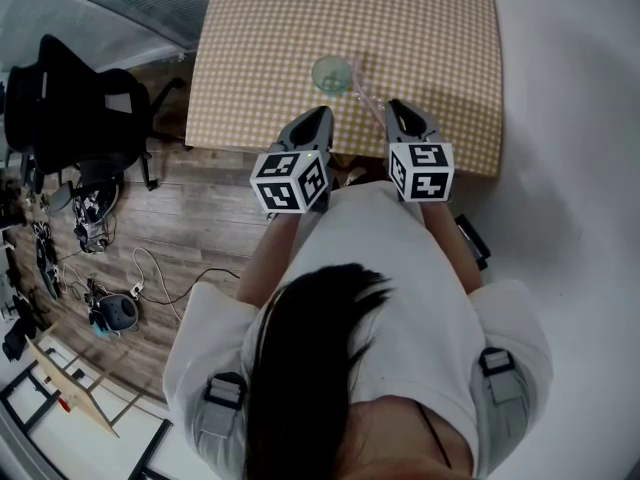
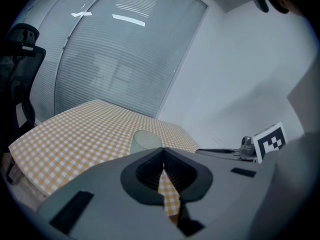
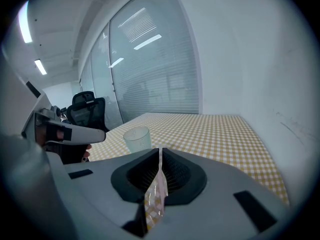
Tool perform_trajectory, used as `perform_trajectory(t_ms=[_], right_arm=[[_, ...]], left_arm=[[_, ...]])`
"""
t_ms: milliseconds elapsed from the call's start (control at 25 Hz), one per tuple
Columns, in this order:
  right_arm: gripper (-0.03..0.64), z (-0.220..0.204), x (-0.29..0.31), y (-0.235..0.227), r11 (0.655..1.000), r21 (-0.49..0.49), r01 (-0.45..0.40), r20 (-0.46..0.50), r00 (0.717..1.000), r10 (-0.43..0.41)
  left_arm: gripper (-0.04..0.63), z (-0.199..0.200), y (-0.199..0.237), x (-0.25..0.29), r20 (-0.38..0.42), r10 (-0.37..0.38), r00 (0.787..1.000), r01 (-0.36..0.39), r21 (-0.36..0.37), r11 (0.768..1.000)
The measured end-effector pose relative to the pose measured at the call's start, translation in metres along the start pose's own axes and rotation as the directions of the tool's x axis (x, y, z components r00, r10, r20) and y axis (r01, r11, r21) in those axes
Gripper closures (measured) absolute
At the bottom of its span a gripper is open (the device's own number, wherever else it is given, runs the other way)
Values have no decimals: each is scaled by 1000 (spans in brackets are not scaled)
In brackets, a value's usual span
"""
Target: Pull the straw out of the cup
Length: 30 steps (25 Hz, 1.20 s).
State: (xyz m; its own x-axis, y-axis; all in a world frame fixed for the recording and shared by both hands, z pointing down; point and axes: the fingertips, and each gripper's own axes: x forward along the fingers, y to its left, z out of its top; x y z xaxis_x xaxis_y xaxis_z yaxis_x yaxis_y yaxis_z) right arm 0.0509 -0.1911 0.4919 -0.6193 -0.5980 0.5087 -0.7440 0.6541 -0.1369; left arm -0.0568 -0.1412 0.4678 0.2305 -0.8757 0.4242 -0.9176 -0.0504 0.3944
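Presently, in descending size:

Table (image 1: 440,28): yellow check cloth, carries the cup (image 1: 332,73) near its front edge

Left gripper (image 1: 322,116): jaws pressed together on nothing; I have it just short of the cup

Right gripper (image 1: 397,108): clenched on the straw (image 1: 366,96), which shows as a pale strip between its jaws

Cup: small clear tumbler, upright; I judge it light and easy to tip or drag, and nothing braces it

Straw: thin, pinkish, slanting from my right jaws up to the cup's right rim; whether its far end sits inside I cannot tell. I judge it near weightless, smooth and soft enough to flatten; best taken mid-shaft, lightly, and drawn along its own line
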Motion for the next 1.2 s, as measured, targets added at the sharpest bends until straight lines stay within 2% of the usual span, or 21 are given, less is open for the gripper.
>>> perform_trajectory(t_ms=[600, 1200], right_arm=[[574, 1, -1, 9, 1000, -29, -11, 8, 1000, 12], [574, -2, -4, 15, 998, -53, -33, 4, 999, 33]], left_arm=[[586, 1, -1, -3, 1, 1, 1000, -1, 8, 1000], [587, -3, 3, -10, 15, 16, 1000, -15, -23, 1000]])
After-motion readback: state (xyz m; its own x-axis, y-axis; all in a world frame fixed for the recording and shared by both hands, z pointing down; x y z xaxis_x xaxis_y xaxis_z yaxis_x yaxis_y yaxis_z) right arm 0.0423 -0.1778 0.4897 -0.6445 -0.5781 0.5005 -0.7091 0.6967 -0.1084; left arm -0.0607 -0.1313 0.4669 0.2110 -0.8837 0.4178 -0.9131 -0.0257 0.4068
